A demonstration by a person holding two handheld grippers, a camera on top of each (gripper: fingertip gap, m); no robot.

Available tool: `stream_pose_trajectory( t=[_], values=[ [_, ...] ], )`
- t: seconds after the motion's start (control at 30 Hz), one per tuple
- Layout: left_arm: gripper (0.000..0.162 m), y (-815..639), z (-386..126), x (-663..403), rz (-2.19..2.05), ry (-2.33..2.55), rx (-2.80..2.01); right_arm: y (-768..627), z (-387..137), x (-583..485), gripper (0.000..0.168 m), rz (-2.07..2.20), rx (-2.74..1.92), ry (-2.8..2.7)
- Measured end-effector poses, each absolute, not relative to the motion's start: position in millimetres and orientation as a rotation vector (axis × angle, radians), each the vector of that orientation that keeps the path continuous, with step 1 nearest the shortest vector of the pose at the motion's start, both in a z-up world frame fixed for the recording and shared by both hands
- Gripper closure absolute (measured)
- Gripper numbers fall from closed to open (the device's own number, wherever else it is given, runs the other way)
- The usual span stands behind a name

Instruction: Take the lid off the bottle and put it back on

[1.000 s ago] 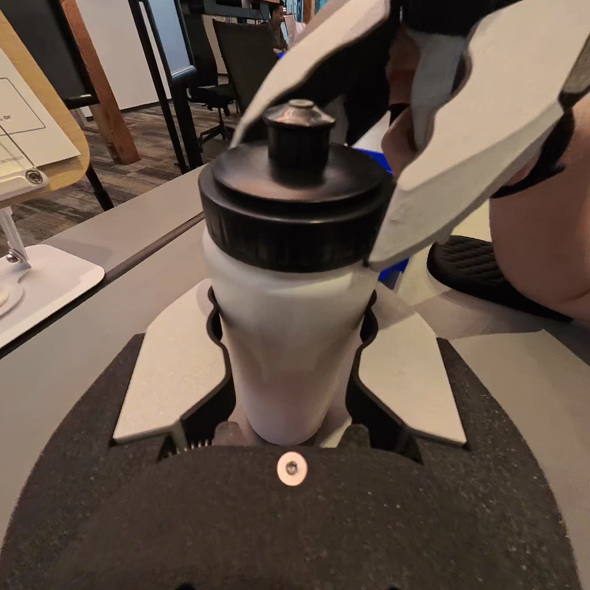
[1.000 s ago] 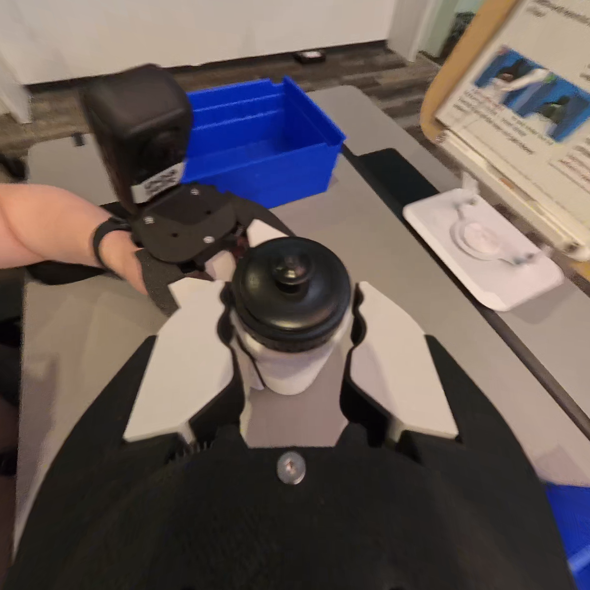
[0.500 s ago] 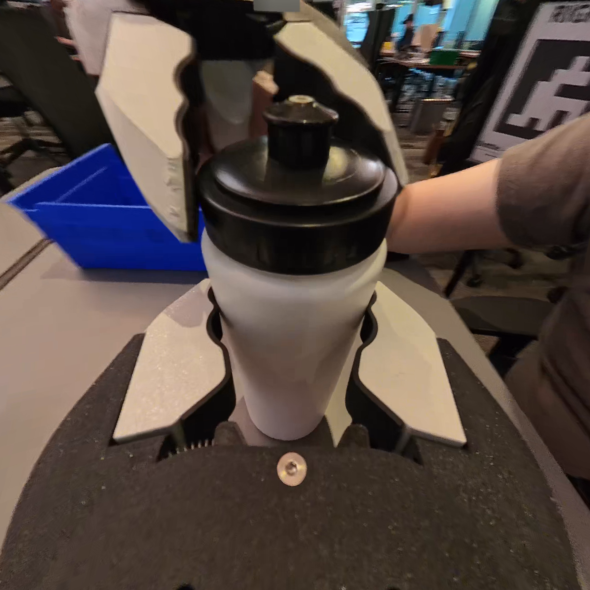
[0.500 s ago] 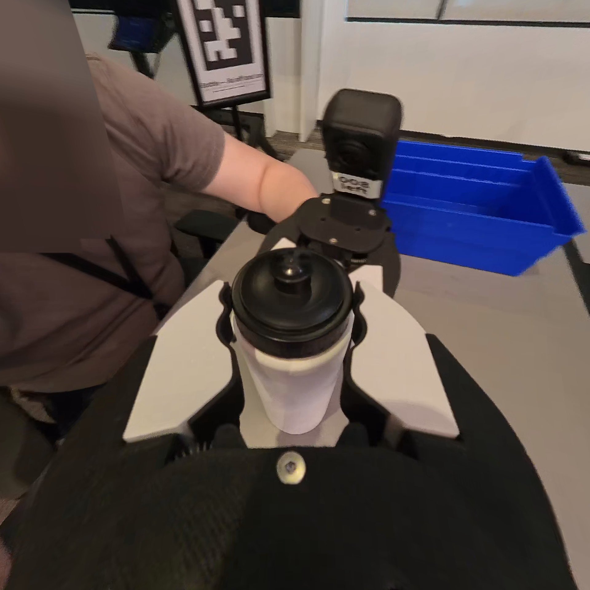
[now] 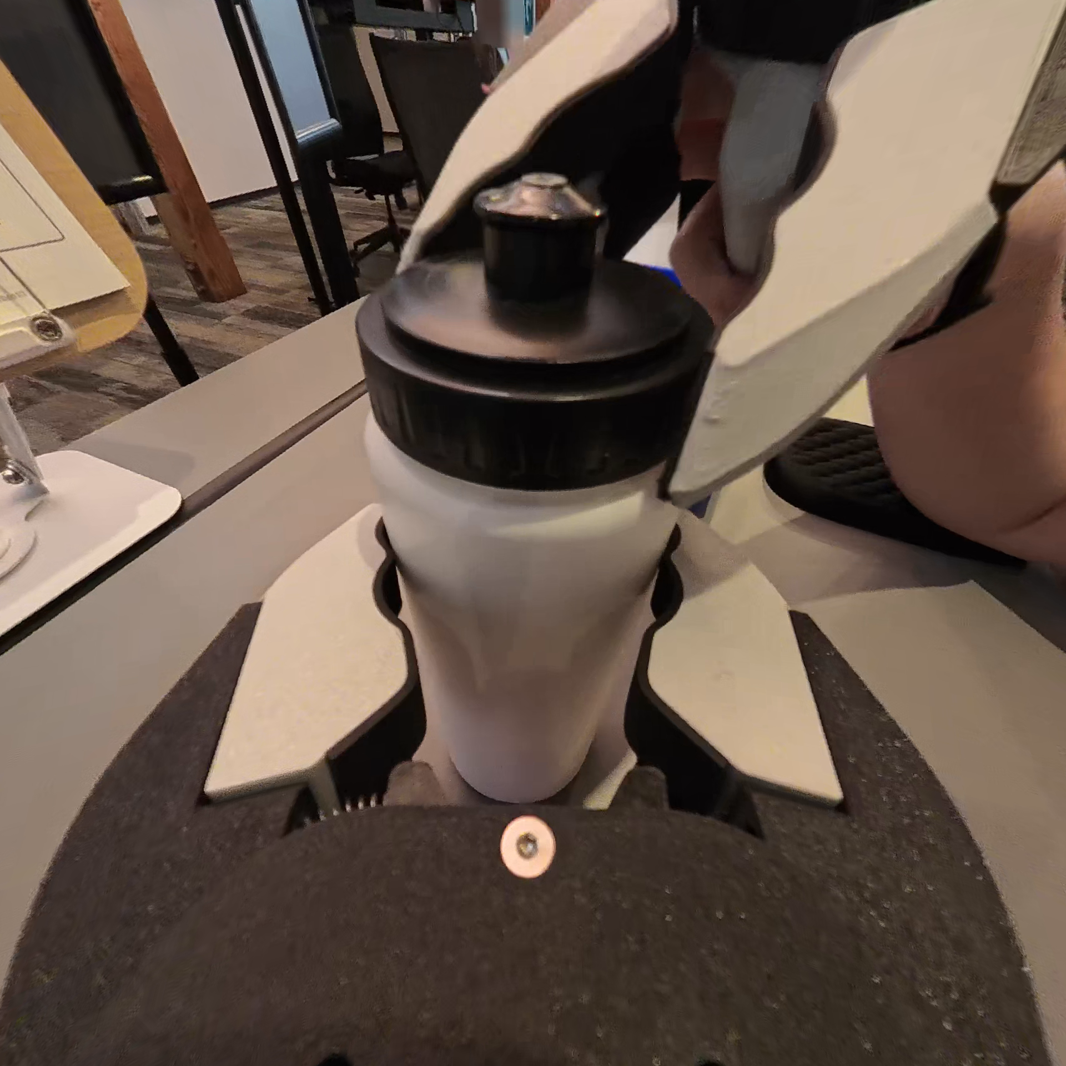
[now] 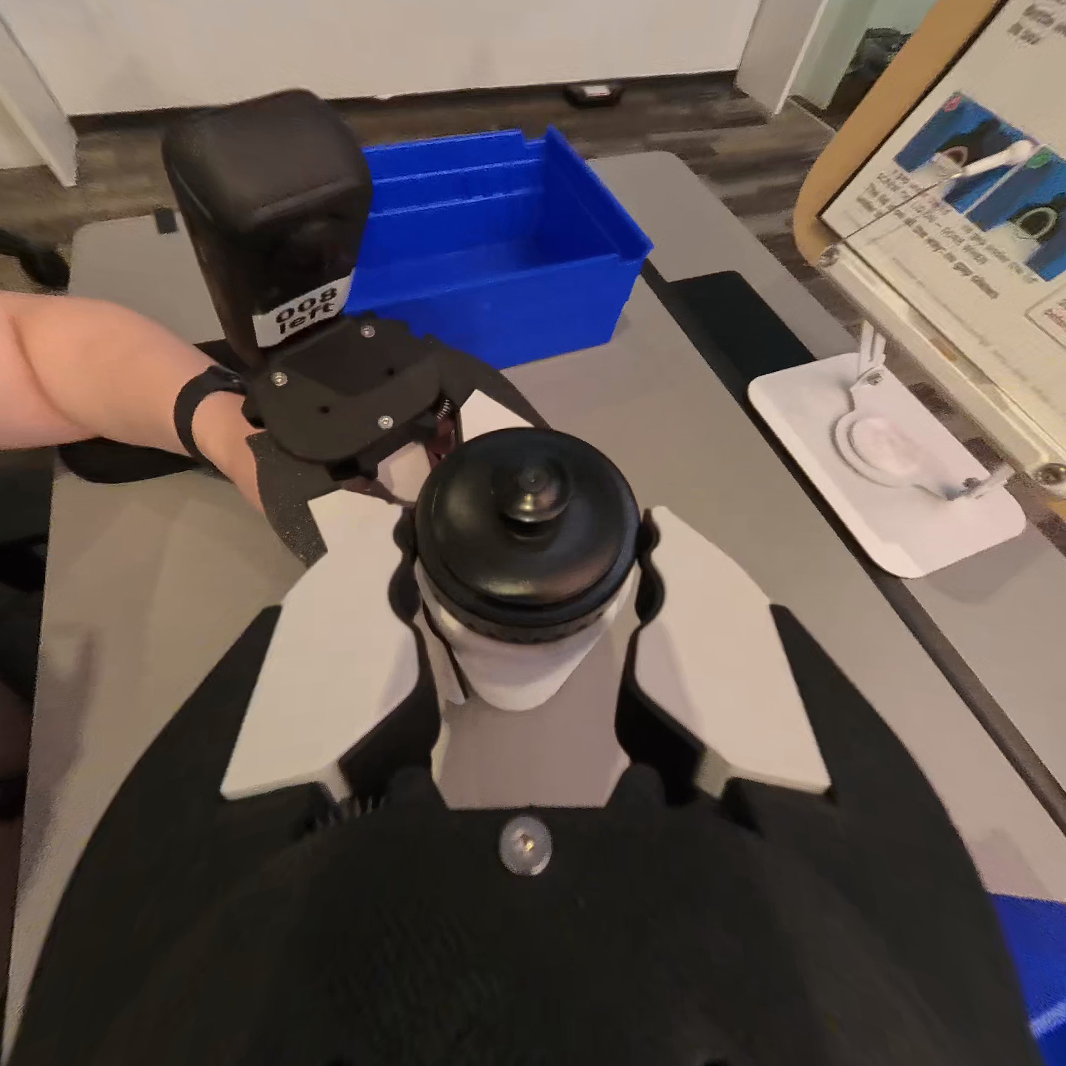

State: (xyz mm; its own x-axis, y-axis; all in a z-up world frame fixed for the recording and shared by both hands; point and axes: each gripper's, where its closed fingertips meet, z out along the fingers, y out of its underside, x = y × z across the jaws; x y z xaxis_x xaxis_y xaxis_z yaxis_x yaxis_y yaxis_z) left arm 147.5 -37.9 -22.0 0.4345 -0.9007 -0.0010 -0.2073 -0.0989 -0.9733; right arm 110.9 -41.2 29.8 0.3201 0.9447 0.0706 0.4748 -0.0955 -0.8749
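Black lid [image 5: 530, 415]: seated square on the neck of the white bottle [image 5: 530, 623], with no gap showing under its ribbed skirt.
Bottle: upright over the grey surface [image 6: 663, 392], in front of the blue bin [image 6: 490, 277]; whether its base rests on the surface or hangs just above it, I can't tell from here.
Left tool [image 5: 528, 548]: clamped on the bottle's body below the lid, a finger on each side.
Right tool [image 6: 528, 533]: comes down from above with its fingers pressed to the lid's rim on either side, so it looks closed on the lid, though motion blur softens the contact.
Just changed: half a second ago the whole grip was swung round toward the person's side; now it faces the wooden board [image 6: 854, 150] again, as it did a second ago.
Meaning: probably a twisting stroke, but the lid sits as low as before, so removal looks barely begun.
Room: open air above the lid for lifting.
Edges: the bin is behind, the white stand base [image 6: 882, 461] is well off to one side, and a seam in the surface runs between that base and the bottle.
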Motion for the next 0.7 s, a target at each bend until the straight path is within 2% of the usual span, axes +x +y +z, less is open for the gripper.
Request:
stream_pose_trajectory(
  t=[0.17,0.27,0.4,0.5,0.57,0.7],
  values=[
    [0.076,-72.0,-22.7,163.6,-0.937,1.211,-1.498,-79.0,29.3,125.1,0.093,0.834,-1.53,-1.629],
    [0.075,-110.2,-23.3,175.9,-1.058,1.408,-1.378,-118.6,31.8,136.4,0.093,1.088,-1.24,-1.834],
    [0.075,-142.0,-23.0,180.4,-1.228,1.517,-1.296,-143.0,34.8,139.1,0.093,1.351,-1.076,-1.896],
    [0.075,-126.2,-23.3,178.7,-1.146,1.462,-1.352,-126.6,34.9,131.5,0.09,1.293,-1.174,-1.816],
    [0.076,-101.7,-23.8,175.7,-1.035,1.363,-1.42,-103.3,40.8,124.6,0.074,1.17,-1.25,-1.686],
    [0.076,-57.7,-22.9,159.7,-0.906,1.119,-1.55,-56.6,62.6,117.4,0.071,0.966,-1.398,-1.353]
  ],
)
